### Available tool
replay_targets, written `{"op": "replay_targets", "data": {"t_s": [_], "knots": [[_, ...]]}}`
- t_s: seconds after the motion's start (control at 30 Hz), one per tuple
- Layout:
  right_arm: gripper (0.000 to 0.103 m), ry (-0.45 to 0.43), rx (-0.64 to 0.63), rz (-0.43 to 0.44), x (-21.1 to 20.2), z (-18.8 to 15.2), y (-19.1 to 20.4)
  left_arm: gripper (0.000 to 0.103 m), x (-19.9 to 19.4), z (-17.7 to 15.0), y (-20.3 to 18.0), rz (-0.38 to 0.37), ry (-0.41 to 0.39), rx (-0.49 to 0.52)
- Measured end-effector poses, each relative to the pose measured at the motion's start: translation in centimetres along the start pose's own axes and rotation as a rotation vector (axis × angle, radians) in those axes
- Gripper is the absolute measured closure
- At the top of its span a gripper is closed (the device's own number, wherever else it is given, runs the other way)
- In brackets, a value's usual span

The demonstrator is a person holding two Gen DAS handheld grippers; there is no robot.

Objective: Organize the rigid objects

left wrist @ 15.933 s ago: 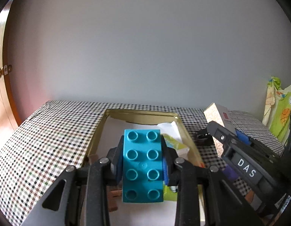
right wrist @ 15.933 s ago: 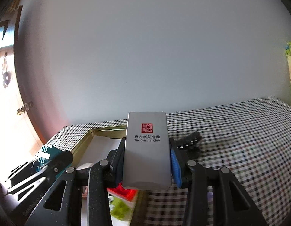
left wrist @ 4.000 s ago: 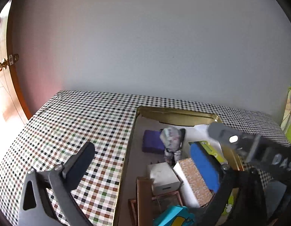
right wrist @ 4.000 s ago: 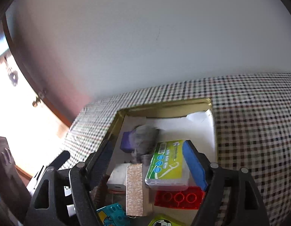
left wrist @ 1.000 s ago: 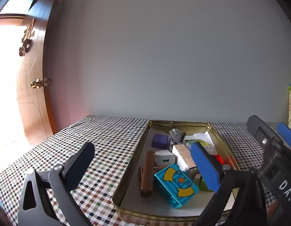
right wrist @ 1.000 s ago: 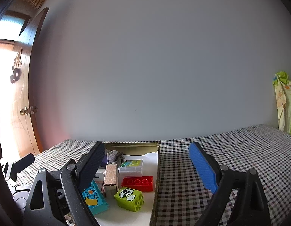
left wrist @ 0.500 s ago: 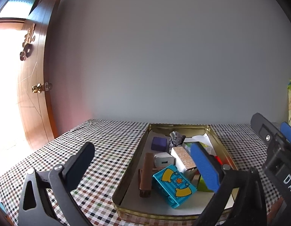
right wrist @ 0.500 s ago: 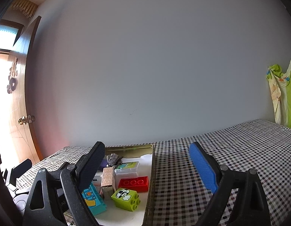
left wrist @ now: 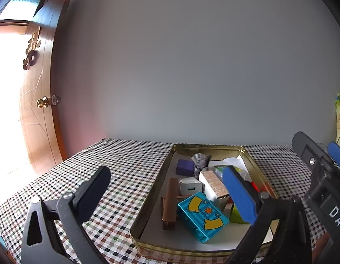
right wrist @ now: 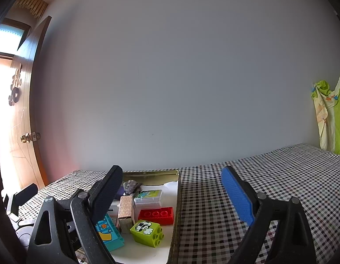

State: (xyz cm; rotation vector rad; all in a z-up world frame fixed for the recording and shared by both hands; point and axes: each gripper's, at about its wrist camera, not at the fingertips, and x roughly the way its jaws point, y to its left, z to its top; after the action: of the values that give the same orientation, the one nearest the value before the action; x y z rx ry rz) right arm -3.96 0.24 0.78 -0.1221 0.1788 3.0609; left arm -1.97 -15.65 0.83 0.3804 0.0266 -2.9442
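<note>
Gold-coloured metal forms a shallow rectangular tray (left wrist: 256,171) on a checked tablecloth (left wrist: 126,176), with its long axis running away from the cameras toward a plain grey wall (left wrist: 192,66). All the visible task objects lie inside it, crowded toward the near and middle part.

Nearest the left wrist camera is a teal toy brick (left wrist: 201,214), lying on its side and turned diagonally, its yellow arrow print facing up. Beside it a brown wooden block (left wrist: 171,198) lies along the tray. Behind them sit a white charger (left wrist: 189,188), a patterned cardboard box (left wrist: 214,182), a purple block (left wrist: 185,166) and a grey crumpled-looking lump (left wrist: 199,160). From the right wrist camera a lime green brick (right wrist: 148,231) sits with its studs facing the viewer, a red brick (right wrist: 156,214) lies flat behind it, and a clear plastic case (right wrist: 149,197) lies farther back.

These pieces look light, stiff and smooth. The plastic bricks would probably be safest pinched across their flat side walls, not the studs; the cardboard box could dent if squeezed hard.

Both claws are spread wide and hold nothing. The left gripper (left wrist: 165,189) hovers over the tray's near left edge. The right gripper (right wrist: 172,189) straddles the tray's right rim. Sorting appears finished or nearly so.
</note>
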Motion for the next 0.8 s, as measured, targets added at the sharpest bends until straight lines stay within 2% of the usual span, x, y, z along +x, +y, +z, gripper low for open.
{"op": "replay_targets", "data": {"t_s": [0.8], "knots": [[0.01,0.004,-0.002,0.005,0.05,-0.1,-0.52,0.0,-0.12,-0.09,-0.73,-0.006,0.022,0.007]]}}
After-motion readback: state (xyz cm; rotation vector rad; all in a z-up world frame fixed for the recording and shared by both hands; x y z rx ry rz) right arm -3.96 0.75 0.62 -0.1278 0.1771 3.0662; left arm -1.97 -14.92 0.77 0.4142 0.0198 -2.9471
